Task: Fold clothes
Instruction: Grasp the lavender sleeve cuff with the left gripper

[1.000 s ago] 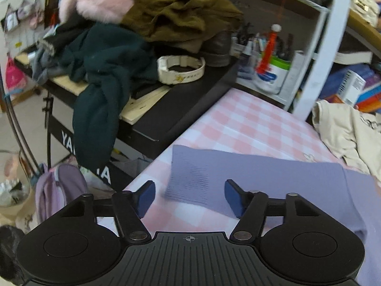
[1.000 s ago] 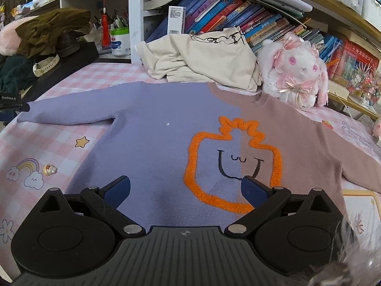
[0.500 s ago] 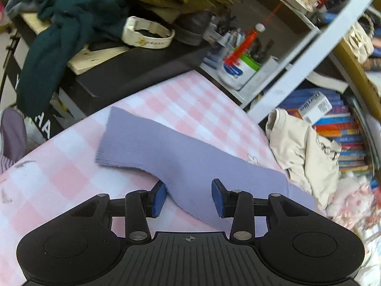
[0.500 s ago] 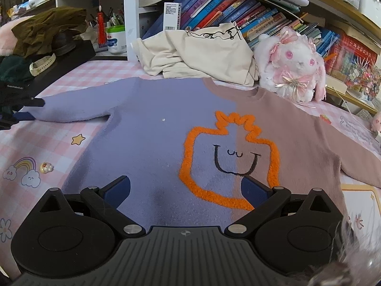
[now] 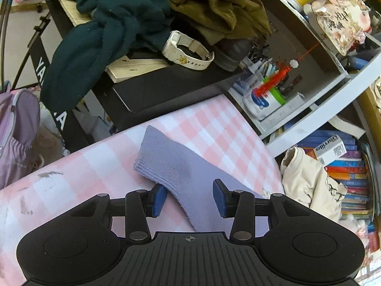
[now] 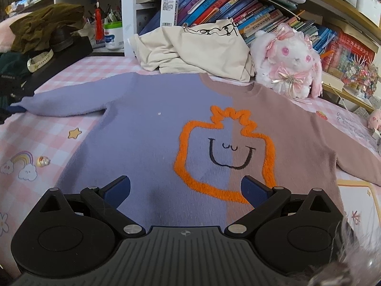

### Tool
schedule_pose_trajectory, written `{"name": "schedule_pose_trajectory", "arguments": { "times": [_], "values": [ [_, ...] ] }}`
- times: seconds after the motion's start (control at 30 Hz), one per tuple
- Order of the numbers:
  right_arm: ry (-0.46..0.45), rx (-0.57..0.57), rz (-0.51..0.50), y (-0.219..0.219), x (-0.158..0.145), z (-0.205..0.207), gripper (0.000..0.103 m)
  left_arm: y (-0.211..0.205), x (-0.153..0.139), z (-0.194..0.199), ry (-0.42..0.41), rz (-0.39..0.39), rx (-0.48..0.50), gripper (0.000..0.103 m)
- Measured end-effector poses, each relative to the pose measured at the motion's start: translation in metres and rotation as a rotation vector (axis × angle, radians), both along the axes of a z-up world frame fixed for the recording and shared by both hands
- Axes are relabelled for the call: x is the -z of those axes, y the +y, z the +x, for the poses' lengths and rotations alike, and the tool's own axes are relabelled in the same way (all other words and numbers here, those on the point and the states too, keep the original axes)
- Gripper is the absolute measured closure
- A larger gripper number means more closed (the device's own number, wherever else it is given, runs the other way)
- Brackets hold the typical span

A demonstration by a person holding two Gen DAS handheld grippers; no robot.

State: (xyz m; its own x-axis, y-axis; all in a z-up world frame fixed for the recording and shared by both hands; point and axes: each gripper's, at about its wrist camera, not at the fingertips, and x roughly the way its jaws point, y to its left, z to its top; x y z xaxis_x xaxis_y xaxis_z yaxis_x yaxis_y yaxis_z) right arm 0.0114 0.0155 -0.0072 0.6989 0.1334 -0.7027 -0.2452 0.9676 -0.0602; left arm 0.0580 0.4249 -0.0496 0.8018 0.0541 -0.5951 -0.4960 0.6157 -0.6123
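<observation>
Straddling sleeve: the left gripper (image 5: pixel 189 196) is held over the purple sleeve (image 5: pixel 181 174), one blue pad on each side; the pads are apart and no pinch is seen.
Right gripper (image 6: pixel 185 189): jaws are spread wide above the near hem, nothing is held.
Sweater (image 6: pixel 190 128): laid flat, front up, on the pink checked cloth (image 6: pixel 31 140); the left half is purple, the right half brown, with an orange outlined face in the middle.
Sleeve cuff: found at the far left, near the cloth's edge.
Cream garment (image 6: pixel 195 52): piled just beyond the collar.
Plush rabbit (image 6: pixel 289 59): seated right of it.
Bookshelf (image 6: pixel 262 16): stands behind.
</observation>
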Motion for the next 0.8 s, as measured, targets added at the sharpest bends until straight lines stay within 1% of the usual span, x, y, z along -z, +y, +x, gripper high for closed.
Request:
{"name": "schedule_pose_trajectory", "arguments": {
  "times": [0.1, 0.13, 0.2, 0.33, 0.4, 0.5, 0.57, 0.63, 0.73, 0.8],
  "values": [
    [0.007, 0.010, -0.003, -0.004, 0.002, -0.004, 0.003, 0.002, 0.001, -0.001, -0.006, -0.017, -0.008, 0.062],
    [0.008, 0.018, -0.003, -0.005, 0.002, -0.005, 0.003, 0.003, 0.002, -0.002, -0.010, -0.024, -0.009, 0.064],
    [0.010, 0.032, -0.002, -0.009, 0.002, -0.007, 0.003, 0.005, 0.003, -0.004, -0.016, -0.039, -0.021, 0.066],
    [0.005, 0.062, -0.002, -0.017, 0.002, -0.011, 0.003, 0.004, 0.005, -0.006, -0.019, -0.072, -0.075, 0.071],
    [0.003, 0.075, -0.002, -0.021, 0.001, -0.014, 0.003, 0.003, 0.006, -0.007, -0.011, -0.069, -0.093, 0.074],
    [0.000, 0.091, 0.001, -0.028, 0.000, -0.018, 0.003, 0.002, 0.006, -0.007, 0.006, -0.061, -0.113, 0.085],
    [-0.001, 0.102, 0.002, -0.034, 0.000, -0.020, 0.003, 0.004, 0.008, -0.009, 0.023, -0.061, -0.124, 0.098],
    [-0.001, 0.113, 0.006, -0.040, 0.000, -0.022, 0.003, 0.006, 0.009, -0.009, 0.032, -0.061, -0.131, 0.100],
    [0.006, 0.122, 0.014, -0.050, 0.001, -0.023, 0.003, -0.003, 0.003, -0.006, 0.049, -0.013, -0.130, 0.100],
    [0.010, 0.119, 0.017, -0.056, 0.002, -0.023, 0.003, -0.013, -0.005, -0.004, 0.032, 0.031, -0.107, 0.101]
  ]
}}
